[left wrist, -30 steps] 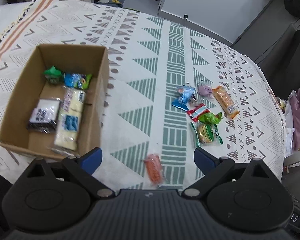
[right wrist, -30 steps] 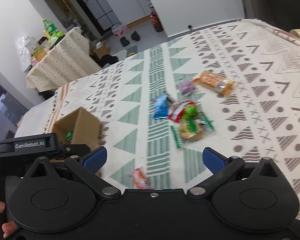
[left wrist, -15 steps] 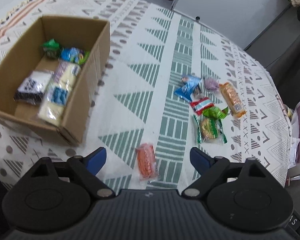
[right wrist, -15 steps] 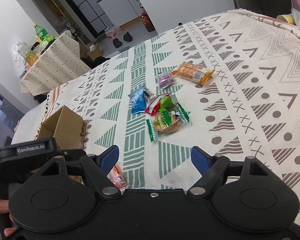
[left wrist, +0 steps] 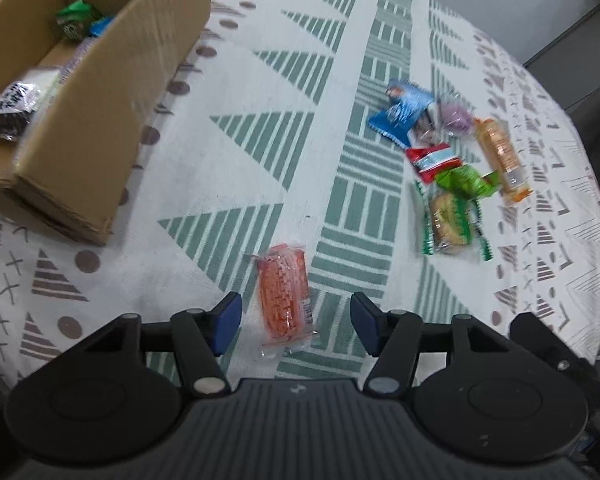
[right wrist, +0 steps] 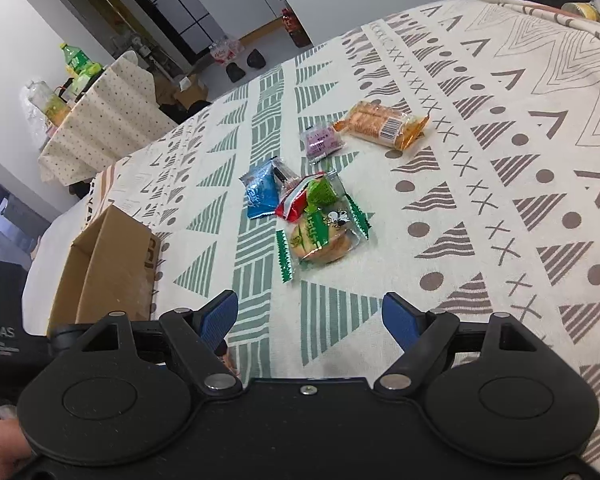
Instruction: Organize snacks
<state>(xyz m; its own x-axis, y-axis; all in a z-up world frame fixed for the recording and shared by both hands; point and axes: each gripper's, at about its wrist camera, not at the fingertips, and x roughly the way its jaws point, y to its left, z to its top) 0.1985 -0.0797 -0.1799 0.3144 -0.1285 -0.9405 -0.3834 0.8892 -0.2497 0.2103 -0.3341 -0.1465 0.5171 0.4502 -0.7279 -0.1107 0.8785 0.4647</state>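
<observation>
An orange-red snack packet (left wrist: pixel 285 294) lies flat on the patterned tablecloth, and my left gripper (left wrist: pixel 296 322) stands open just above it with a blue pad on each side. The cardboard box (left wrist: pixel 100 120) at upper left holds a green sweet (left wrist: pixel 74 20) and a black-and-white packet (left wrist: pixel 10 108). A cluster of snacks lies to the right: a blue packet (left wrist: pixel 402 110), a red one (left wrist: pixel 432 160), a green-wrapped cake (left wrist: pixel 450 220) and an orange biscuit pack (left wrist: pixel 500 152). My right gripper (right wrist: pixel 312 320) is open and empty, short of the green-wrapped cake (right wrist: pixel 324 236).
The box (right wrist: pixel 112 264) stands left of my right gripper, with the black body of the other gripper (right wrist: pixel 4 340) beside it. The cloth's far right edge (left wrist: pixel 596 184) drops off. A second table with bottles (right wrist: pixel 76 68) stands in the background.
My left gripper has moved down and forward until the orange-red packet lies between its fingers, and the box has slid up-left in view. My right gripper has come closer to the snack cluster.
</observation>
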